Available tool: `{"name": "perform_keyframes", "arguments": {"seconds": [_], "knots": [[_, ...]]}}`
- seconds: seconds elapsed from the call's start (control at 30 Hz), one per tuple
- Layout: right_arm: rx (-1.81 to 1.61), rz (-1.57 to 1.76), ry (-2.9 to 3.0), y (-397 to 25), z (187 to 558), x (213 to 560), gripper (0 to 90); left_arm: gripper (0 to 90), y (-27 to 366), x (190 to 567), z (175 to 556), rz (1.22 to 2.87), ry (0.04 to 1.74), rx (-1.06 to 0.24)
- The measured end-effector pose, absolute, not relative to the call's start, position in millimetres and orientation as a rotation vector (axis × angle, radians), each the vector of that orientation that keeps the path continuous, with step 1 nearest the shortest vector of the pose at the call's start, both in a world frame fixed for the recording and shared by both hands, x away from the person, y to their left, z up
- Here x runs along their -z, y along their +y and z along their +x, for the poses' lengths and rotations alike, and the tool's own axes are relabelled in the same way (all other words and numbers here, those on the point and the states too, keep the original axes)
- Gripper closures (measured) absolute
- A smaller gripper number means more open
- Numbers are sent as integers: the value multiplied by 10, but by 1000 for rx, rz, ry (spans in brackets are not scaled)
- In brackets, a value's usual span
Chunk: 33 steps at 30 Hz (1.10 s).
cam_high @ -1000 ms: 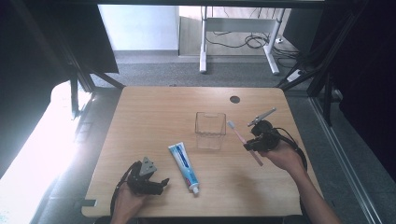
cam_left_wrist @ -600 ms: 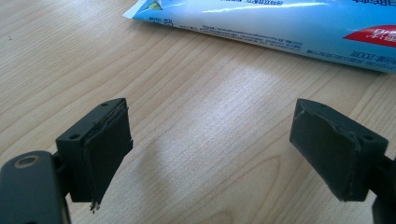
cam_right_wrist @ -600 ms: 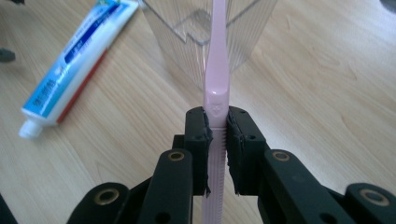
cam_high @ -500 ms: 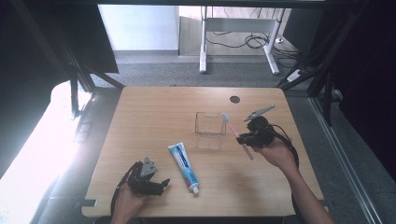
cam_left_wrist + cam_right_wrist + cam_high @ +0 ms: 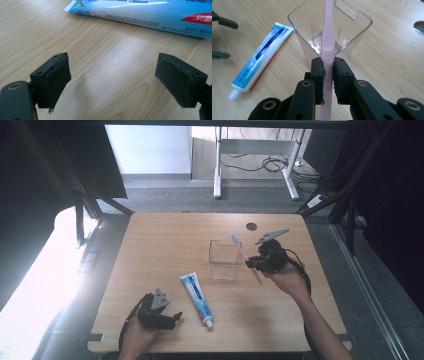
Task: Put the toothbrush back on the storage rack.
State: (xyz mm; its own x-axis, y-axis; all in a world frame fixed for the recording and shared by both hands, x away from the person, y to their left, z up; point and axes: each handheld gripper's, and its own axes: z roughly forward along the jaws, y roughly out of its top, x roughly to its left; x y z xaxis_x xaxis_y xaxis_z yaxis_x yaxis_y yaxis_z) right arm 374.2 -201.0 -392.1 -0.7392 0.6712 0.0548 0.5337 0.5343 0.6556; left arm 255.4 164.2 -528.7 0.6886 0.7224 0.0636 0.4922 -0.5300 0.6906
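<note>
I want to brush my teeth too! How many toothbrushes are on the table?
1. The pink toothbrush is not lying on the table; the right tongs hold it beside the clear cup. None seem hidden.

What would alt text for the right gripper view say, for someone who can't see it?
Black tongs grip a pink toothbrush by its handle, pointing it toward a clear, square plastic cup on a wooden table. A blue-and-white toothpaste tube lies flat to the left.
</note>
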Motion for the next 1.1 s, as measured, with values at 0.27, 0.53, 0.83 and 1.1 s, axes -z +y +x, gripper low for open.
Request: {"name": "perform_keyframes", "arguments": {"seconds": [0.27, 0.53, 0.83, 1.1], "knots": [[-1037, 1014, 2544, -1943, 3795, 3849, 795, 129, 1637, 5291, 2556, 2246, 922, -449], [-1093, 1001, 2515, -1873, 3859, 3761, 795, 129, 1635, 5291, 2556, 2247, 919, -448], [-1135, 1002, 2490, -1768, 3944, 3745, 795, 129, 1640, 5288, 2555, 2244, 921, -450], [-1147, 1013, 2466, -1699, 4022, 3736, 795, 129, 1644, 5285, 2554, 2243, 921, -453]]}}
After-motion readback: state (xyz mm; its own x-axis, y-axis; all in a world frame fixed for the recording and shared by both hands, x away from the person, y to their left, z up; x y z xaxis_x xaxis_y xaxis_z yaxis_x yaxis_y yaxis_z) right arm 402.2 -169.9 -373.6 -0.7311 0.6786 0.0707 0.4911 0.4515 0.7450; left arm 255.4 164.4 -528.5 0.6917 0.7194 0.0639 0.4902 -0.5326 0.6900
